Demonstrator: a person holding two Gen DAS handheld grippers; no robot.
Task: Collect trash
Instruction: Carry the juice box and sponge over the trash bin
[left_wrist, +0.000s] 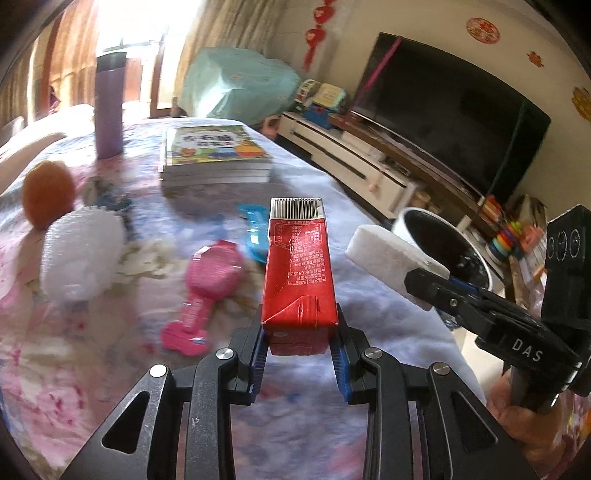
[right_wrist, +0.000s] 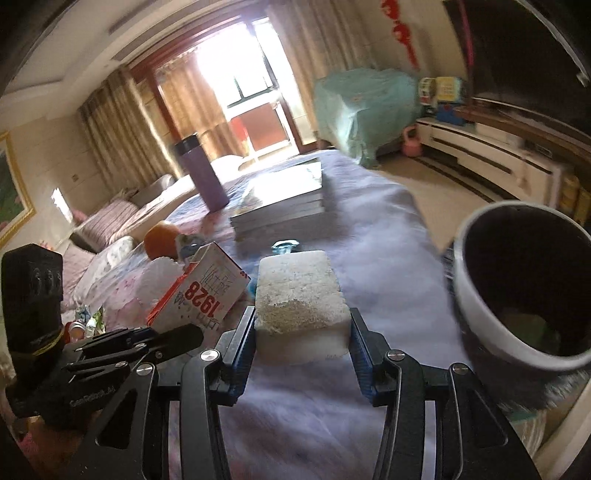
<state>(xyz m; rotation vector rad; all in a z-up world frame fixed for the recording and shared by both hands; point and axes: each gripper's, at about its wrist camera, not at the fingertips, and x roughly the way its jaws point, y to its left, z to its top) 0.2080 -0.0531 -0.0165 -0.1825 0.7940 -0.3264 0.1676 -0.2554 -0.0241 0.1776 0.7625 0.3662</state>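
My left gripper (left_wrist: 299, 343) is shut on a red drink carton (left_wrist: 298, 269) and holds it above the cloth-covered table. My right gripper (right_wrist: 302, 338) is shut on a white foam block (right_wrist: 301, 302), also held above the table. In the left wrist view the foam block (left_wrist: 388, 258) and right gripper (left_wrist: 436, 288) are to the right, close to a white trash bin (left_wrist: 443, 243) with a dark inside. In the right wrist view the bin (right_wrist: 517, 288) is at the right, and the carton (right_wrist: 207, 291) in the left gripper (right_wrist: 173, 339) is at the left.
On the table lie a pink brush (left_wrist: 207, 288), a blue item (left_wrist: 255, 232), a white foam net (left_wrist: 79, 254), an orange (left_wrist: 48, 192), a stack of books (left_wrist: 214, 155) and a purple flask (left_wrist: 109, 103). A TV (left_wrist: 450, 110) on a low cabinet stands at the right.
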